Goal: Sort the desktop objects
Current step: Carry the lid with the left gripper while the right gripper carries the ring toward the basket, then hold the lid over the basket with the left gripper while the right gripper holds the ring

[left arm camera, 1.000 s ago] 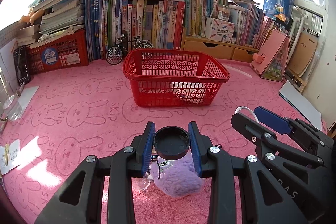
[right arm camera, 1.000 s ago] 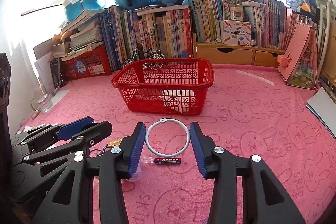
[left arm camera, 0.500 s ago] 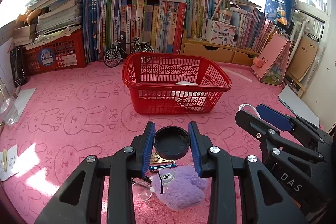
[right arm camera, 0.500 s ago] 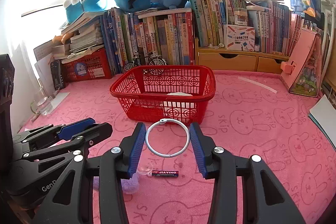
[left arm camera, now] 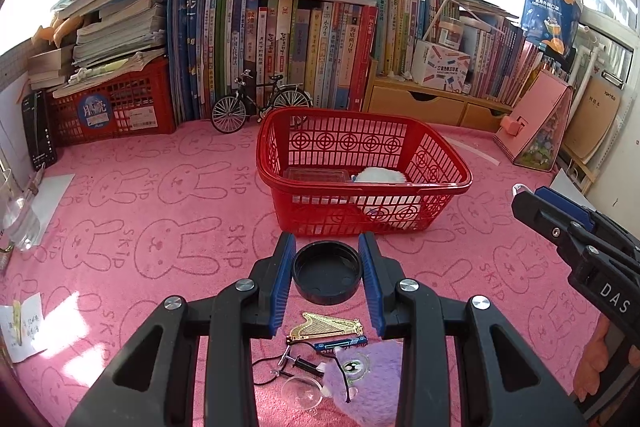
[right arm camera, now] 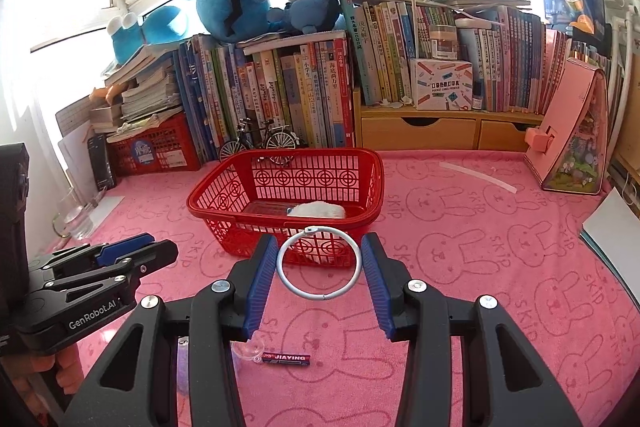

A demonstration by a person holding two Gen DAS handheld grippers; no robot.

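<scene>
The left gripper (left arm camera: pixel 327 277) is squeezed on a round black lid (left arm camera: pixel 327 277). The lid looks like smooth plastic, with its hollow side facing up. It is held above the pink bunny mat (left arm camera: pixel 120 227), just in front of the red basket (left arm camera: pixel 362 171).

Under the left gripper, four small things lie on the mat: one flat gold harp shape (left arm camera: pixel 329 326), one blue battery (left arm camera: pixel 340 343), one clear suction cup (left arm camera: pixel 301 391) and one fluffy purple toy (left arm camera: pixel 368 383) with a big eye.

There is one red basket. It is plastic with a grid of holes and round target shapes along its sides. Inside it are one clear flat box (left arm camera: pixel 316 174) and one white fuzzy thing (left arm camera: pixel 379 175).

The right gripper (right arm camera: pixel 319 265) is squeezed on one thin silver ring (right arm camera: pixel 319 264). The ring looks like shiny metal, with a small clasp at the top. It is held up in front of the basket's near wall. One battery (right arm camera: pixel 286 358) with "JIAYING" on it lies on the mat under this gripper.
</scene>
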